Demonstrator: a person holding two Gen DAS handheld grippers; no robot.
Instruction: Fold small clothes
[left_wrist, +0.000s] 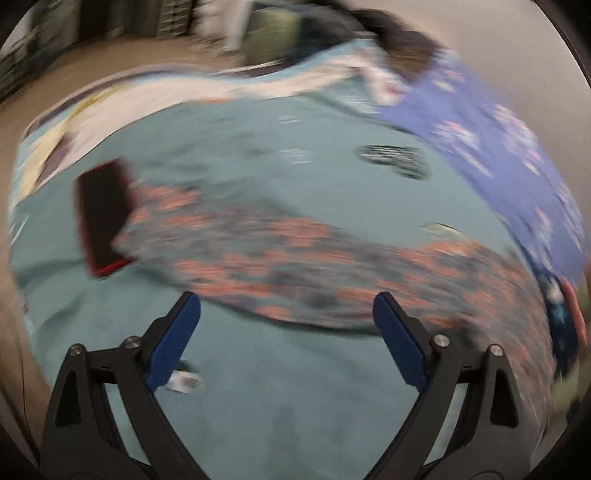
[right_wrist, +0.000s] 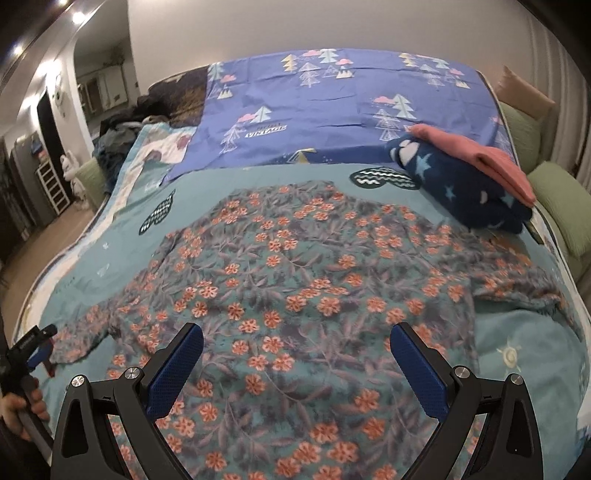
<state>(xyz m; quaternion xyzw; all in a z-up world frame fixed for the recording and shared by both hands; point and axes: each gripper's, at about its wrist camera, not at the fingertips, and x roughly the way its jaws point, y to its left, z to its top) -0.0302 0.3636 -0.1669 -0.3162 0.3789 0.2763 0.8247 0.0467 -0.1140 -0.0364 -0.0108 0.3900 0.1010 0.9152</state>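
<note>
Above the floral garment (right_wrist: 295, 280) both tongs, left (left_wrist: 286, 325) and right (right_wrist: 295, 360), tilt downward, jaws spread wide, empty.

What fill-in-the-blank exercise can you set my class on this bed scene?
1. The floral garment lies spread on the ____ bedcover.
2. A folded ____ cloth rests on the star-patterned navy bundle.
3. The right claw hangs over the garment with its jaws ____.
4. The purple sheet is printed with ____.

Missing words: teal; pink; open; trees
</note>
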